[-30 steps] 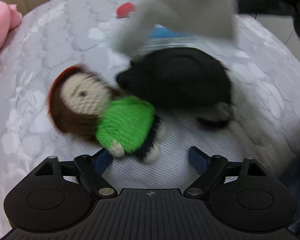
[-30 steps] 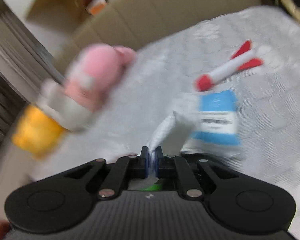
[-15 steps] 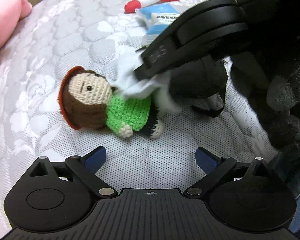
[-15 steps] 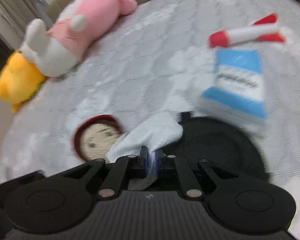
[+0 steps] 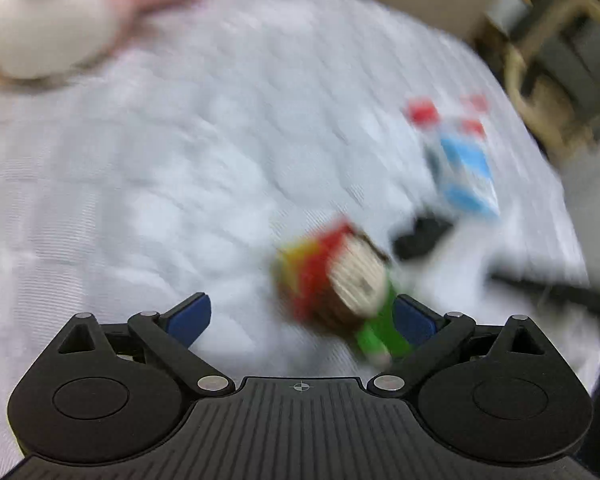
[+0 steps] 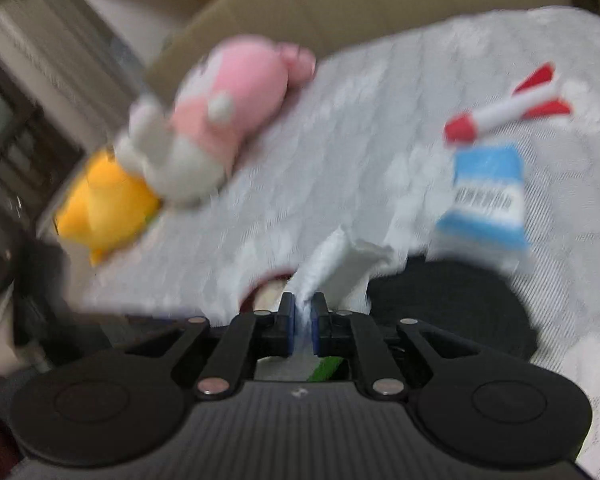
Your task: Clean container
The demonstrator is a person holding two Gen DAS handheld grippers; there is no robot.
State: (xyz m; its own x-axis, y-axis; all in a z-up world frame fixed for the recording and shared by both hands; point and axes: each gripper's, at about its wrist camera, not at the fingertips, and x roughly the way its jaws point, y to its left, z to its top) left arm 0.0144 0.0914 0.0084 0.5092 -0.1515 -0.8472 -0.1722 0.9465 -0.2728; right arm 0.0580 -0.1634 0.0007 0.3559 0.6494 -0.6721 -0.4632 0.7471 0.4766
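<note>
The black round container (image 6: 452, 304) lies on the white quilted bed, just right of my right gripper (image 6: 304, 320), which is shut on a crumpled white tissue (image 6: 340, 264). In the blurred left wrist view only a dark piece of the container (image 5: 420, 236) shows. My left gripper (image 5: 300, 316) is open. A crocheted doll (image 5: 340, 280) with a green body lies close to its right finger (image 5: 414, 320); whether they touch is lost in the blur. A bit of the doll (image 6: 268, 292) peeks out behind the tissue.
A blue tissue packet (image 6: 486, 196) and a red-and-white toy rocket (image 6: 504, 112) lie beyond the container. A pink plush (image 6: 228, 112) and a yellow plush (image 6: 104, 200) sit at the bed's far left. Furniture (image 5: 560, 60) stands past the bed's right edge.
The left wrist view has swung fast and blurred; the doll now sits by the right finger and the container has slid off to the right. The right gripper still grips the tissue.
</note>
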